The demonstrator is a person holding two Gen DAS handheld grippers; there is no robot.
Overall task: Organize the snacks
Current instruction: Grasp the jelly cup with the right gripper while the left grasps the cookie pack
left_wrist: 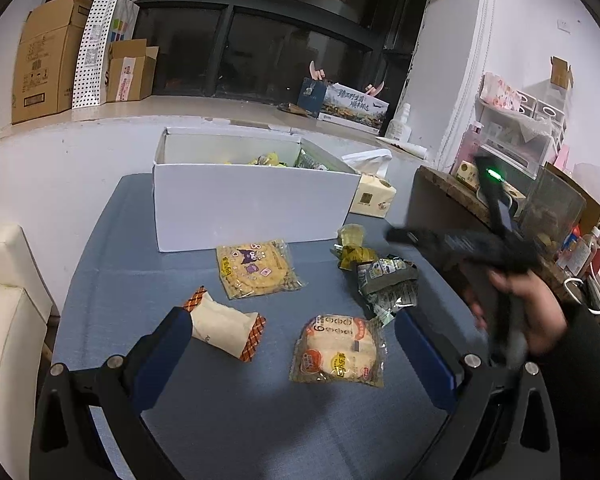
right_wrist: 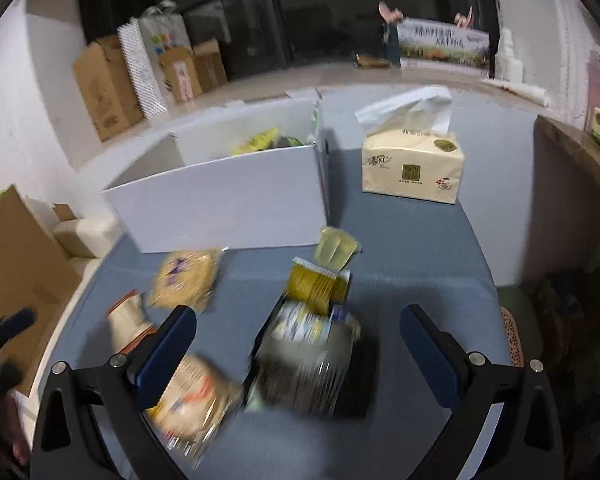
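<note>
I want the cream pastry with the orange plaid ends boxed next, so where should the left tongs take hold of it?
Grip the cream pastry packet across its puffy middle, coming from above. It lies flat and slantwise on the blue table, so the flat crimped plaid ends would likely slip. The left tongs are open, one finger already beside it.

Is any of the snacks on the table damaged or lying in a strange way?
The green-grey packet near the table's right edge looks crumpled, partly under a yellow-green snack. The others lie flat.
</note>
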